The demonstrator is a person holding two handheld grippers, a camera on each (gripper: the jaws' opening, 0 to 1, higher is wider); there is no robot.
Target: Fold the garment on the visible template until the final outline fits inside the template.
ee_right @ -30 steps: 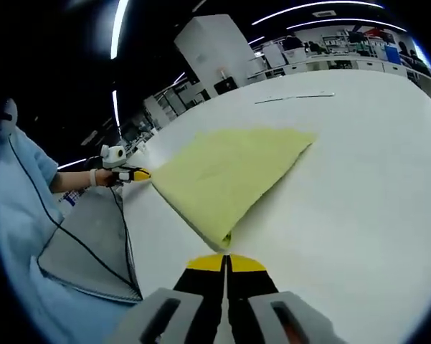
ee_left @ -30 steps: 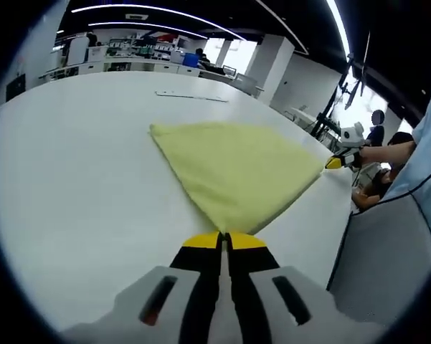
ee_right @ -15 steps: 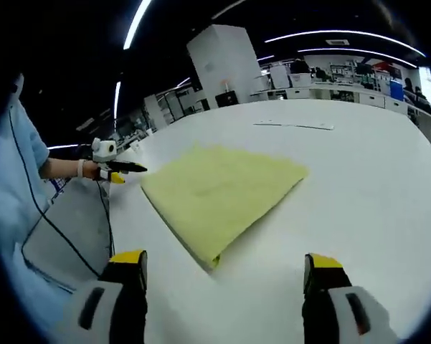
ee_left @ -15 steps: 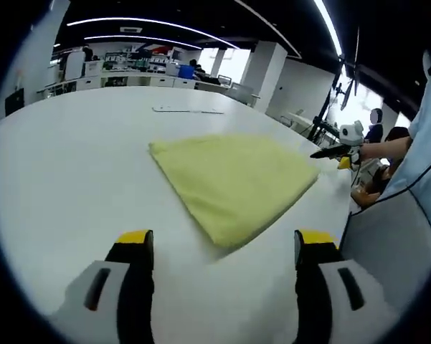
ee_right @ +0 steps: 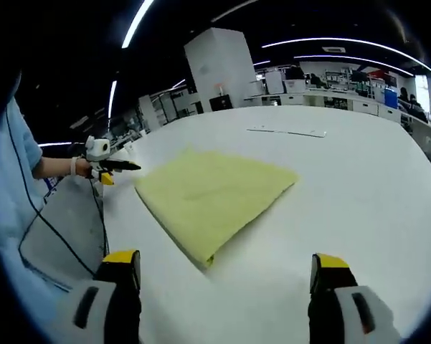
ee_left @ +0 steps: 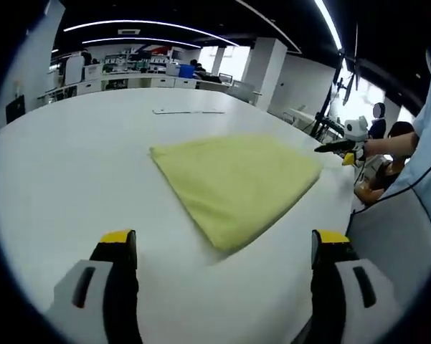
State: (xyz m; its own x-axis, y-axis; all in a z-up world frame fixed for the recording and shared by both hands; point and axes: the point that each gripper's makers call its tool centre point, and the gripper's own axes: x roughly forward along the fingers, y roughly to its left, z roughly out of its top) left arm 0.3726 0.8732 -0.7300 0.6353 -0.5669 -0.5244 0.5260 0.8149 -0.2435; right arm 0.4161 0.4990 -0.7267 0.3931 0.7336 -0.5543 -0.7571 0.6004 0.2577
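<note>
1. In the left gripper view, the left gripper is seen with its two yellow-tipped jaws spread wide apart, and nothing is held between them.
2. The cloth, yellow and folded flat, is seen lying on the white table ahead of the left gripper, its nearest corner lying just beyond the open jaws and between them.
3. The cloth is not touched by the left jaws.
4. Far to the right of the left gripper, past the cloth's right corner, the right gripper is seen, held by a hand at the table's edge; whether the cloth is touched by it cannot be told.
5. A thin, pale strip is seen on the table well beyond the cloth.
6. In the right gripper view, the right gripper is likewise seen with its jaws spread wide, and nothing is pinched.
7. The cloth is seen ahead of the right gripper, a folded corner lying just beyond the gap between the jaws and towards the left one, with no contact made.
8. To the left of the right gripper, near the cloth's left corner, the left gripper is seen, held by a hand with a light blue sleeve behind it.
9. The strip is seen on the table well past the cloth.
</note>
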